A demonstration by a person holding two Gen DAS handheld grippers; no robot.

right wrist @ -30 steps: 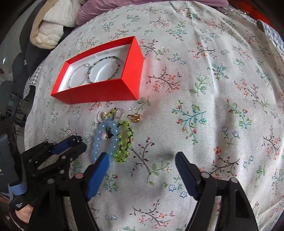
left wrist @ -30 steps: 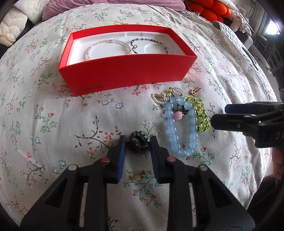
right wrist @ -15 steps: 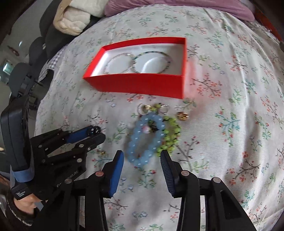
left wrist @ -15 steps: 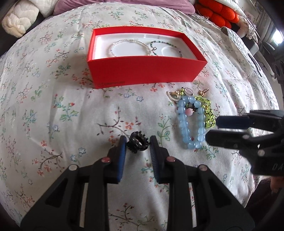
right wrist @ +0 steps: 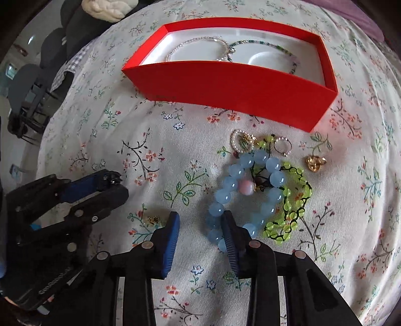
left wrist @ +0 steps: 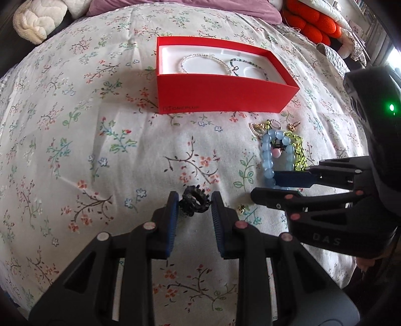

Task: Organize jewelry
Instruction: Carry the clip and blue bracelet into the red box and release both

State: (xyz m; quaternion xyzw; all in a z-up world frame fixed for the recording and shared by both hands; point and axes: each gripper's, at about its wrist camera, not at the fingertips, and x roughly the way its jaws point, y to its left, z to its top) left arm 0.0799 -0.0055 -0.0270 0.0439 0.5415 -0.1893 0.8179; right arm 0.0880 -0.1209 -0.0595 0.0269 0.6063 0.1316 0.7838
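Note:
My left gripper (left wrist: 195, 204) is shut on a black beaded ring (left wrist: 194, 202) and holds it just above the floral bedspread; it also shows in the right wrist view (right wrist: 110, 179). My right gripper (right wrist: 200, 223) is open, its jaws straddling the near end of a light blue bead bracelet (right wrist: 250, 190) on the cloth. A green bead bracelet (right wrist: 290, 208) lies against it. The red box (left wrist: 220, 97) with a white inside holds a pearl bracelet (left wrist: 203, 61) and a dark beaded bracelet (left wrist: 248, 67).
Small pieces lie between box and bracelets: a pearl charm (right wrist: 236, 143), a silver ring (right wrist: 283, 146), a gold ring (right wrist: 314, 161). A small gold piece (right wrist: 153, 220) lies left of my right gripper. Pillows (left wrist: 37, 22) and orange cushions (left wrist: 313, 25) line the far edge.
My left gripper has lifted the black ring and swung left. My right gripper has closed in on the blue bracelet and narrowed its opening around the near end.

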